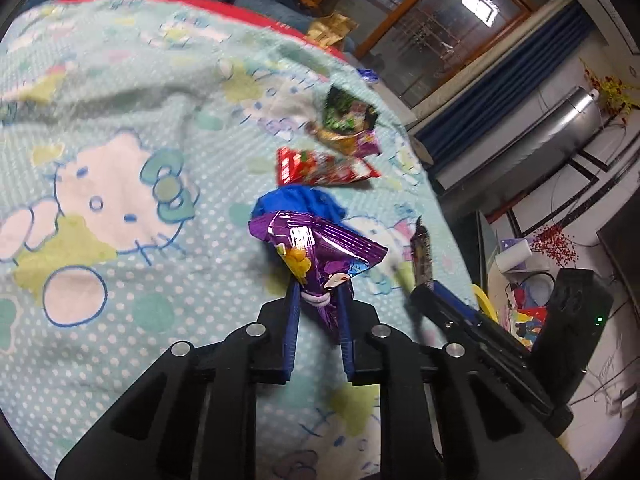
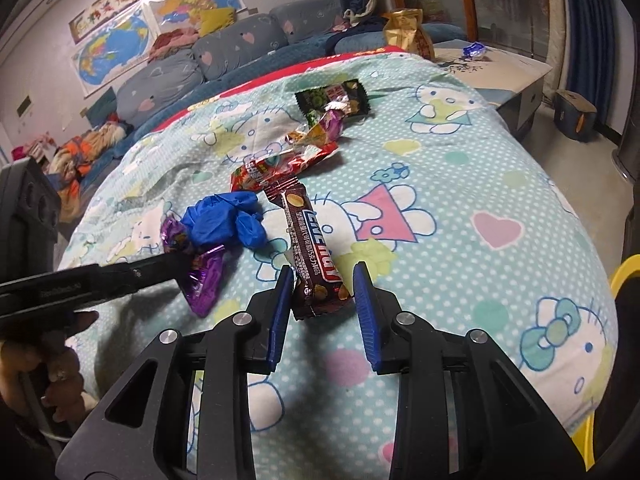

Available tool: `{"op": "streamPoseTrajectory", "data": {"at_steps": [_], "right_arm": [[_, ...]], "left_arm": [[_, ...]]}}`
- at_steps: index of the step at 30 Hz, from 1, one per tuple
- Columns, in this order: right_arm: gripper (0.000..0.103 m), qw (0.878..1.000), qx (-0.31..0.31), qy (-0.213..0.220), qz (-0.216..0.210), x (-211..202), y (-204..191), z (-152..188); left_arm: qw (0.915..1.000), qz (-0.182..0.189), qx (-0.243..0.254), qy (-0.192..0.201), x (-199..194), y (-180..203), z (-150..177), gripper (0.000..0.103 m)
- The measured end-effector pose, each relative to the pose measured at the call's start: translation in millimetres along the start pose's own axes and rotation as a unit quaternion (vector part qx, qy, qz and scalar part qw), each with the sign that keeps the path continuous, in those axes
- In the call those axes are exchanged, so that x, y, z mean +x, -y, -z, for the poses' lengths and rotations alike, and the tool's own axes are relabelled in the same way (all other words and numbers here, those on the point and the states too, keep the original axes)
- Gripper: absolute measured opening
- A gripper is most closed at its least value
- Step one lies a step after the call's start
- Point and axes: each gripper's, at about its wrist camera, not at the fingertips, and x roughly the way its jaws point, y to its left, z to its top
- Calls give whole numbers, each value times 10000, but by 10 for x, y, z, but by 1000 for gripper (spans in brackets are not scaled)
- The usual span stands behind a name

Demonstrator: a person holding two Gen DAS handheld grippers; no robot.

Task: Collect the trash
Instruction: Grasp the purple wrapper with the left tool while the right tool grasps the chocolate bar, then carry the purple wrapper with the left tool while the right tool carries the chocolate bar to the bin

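My left gripper (image 1: 318,300) is shut on a purple foil snack wrapper (image 1: 316,248) and holds it above the Hello Kitty blanket (image 1: 120,160); it shows from the side in the right wrist view (image 2: 176,264) with the wrapper (image 2: 204,280). My right gripper (image 2: 324,280) is open, its blue fingers on either side of the near end of a brown chocolate bar wrapper (image 2: 312,248) lying on the blanket (image 2: 460,280). A crumpled blue glove (image 2: 228,220), a red wrapper (image 2: 280,164) and a dark green wrapper (image 2: 332,100) lie beyond.
A gold bag (image 2: 406,32) stands at the far edge of the bed. A low table (image 2: 500,72) with a blue wrapper (image 2: 474,50) stands to the right. A yellow rim (image 2: 624,276) shows at the right edge. Grey sofa cushions (image 2: 240,44) line the back.
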Motion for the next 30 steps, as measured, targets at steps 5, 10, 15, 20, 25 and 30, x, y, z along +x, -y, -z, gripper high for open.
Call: {"op": "streamPoseTrajectory", "data": {"at_steps": [5,10,15,20,25,30], "right_arm": [[24,9998,92,152,-5,-132,38,-5],[24,9993,183,320,25,-277,93,-14],[24,9984,312,467,71,-422,192,-25],[23,9972,410,611,163,-585,313,-23],[23,9957,497,716,317,-710,444,-15],[23,9940,617,788,451,-812,584,0]], "left_arm": [[9991,108,331,247,-170,213,-51,16],[9977,161,561,336,-213,367,-45,16],[9960,250,793,340,-194,542,-29,16],[9938,346,1009,326,-147,714,-21,16],[9910,448,1225,306,-109,891,0,16],[9881,549,1411,257,-36,1061,18,16]]}}
